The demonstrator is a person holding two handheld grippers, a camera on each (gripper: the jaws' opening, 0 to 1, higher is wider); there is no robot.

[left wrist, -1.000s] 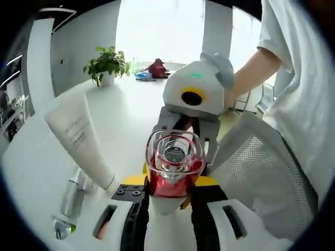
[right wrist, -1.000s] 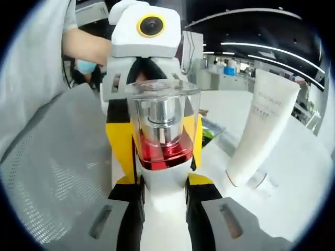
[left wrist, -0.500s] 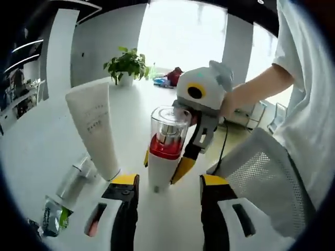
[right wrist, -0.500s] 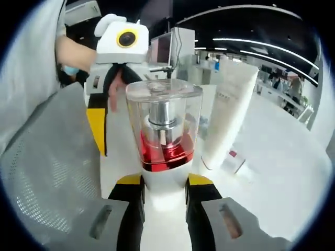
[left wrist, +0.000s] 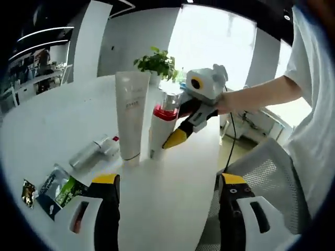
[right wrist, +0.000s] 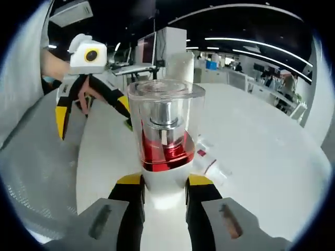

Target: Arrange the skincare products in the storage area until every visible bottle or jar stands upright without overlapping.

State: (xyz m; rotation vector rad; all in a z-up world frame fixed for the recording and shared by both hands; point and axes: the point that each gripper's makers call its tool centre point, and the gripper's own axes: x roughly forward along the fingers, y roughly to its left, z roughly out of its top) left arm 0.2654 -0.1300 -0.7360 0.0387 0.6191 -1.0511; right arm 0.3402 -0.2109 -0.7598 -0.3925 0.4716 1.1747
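Right now my right tool is clamped on the white body of the pump bottle, its yellow-tipped jaws pressed against either side just below the red collar and the clear cap. From the left gripper view I see that same pump bottle standing upright on the white tabletop, well ahead of my left tool, with the right tool reaching in from the right and gripping it.

My left tool hangs with its jaws spread wide and nothing between them, nearer to me than the bottles. In the right gripper view the left tool sits off to the far left, jaws apart, clear of the bottle.

Just left of the pump bottle stands a tall white tube, cap down and upright; whether the two actually touch, I cannot tell. Left of the tube a small silver bottle lies on its side on the tabletop. Nearer to me and further left lie a couple of flat sachets. A potted plant stands at the far end of the tabletop, behind the bottles. A grey mesh chair back is at the right.
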